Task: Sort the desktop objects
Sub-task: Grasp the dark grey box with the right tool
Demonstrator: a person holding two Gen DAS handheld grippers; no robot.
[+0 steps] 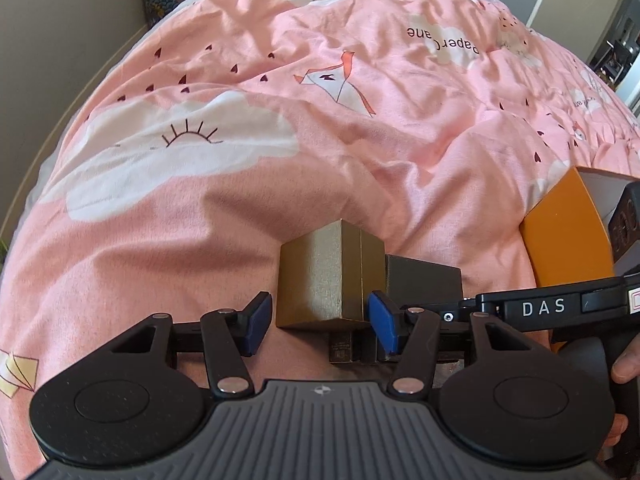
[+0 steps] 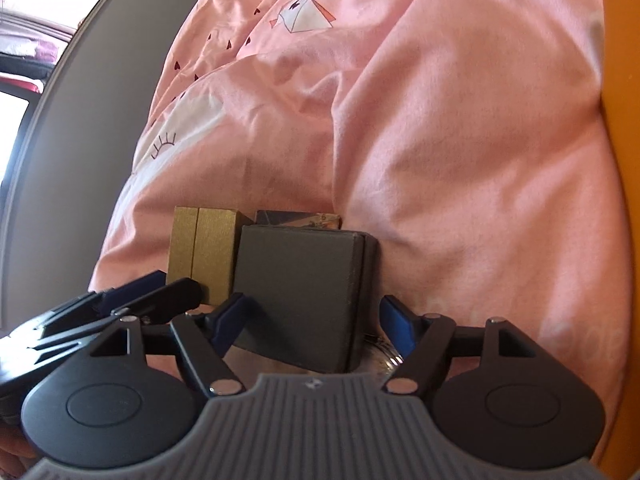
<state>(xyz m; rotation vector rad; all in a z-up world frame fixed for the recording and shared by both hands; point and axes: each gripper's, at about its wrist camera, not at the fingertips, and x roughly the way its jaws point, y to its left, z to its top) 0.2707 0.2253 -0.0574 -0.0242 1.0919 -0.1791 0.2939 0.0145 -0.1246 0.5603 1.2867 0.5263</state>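
Note:
A gold box (image 1: 320, 276) stands on the pink duvet between the blue pads of my left gripper (image 1: 320, 316). The right pad is at the box's side, the left pad shows a thin gap, and the jaws are open. Right beside it, a dark grey box (image 1: 424, 280) leans upright. In the right wrist view this grey box (image 2: 300, 292) sits between the pads of my right gripper (image 2: 316, 316), which is open, its right pad clear of the box. The gold box (image 2: 204, 252) is just left of it, with the left gripper's fingers (image 2: 176, 292) at its base.
An orange box (image 1: 560, 240) with a white inside sits on the duvet at the right. A small patterned box (image 2: 298, 218) lies behind the grey one. Something shiny and clear (image 2: 384, 354) lies under the grey box. The pink duvet (image 1: 280, 80) stretches far beyond.

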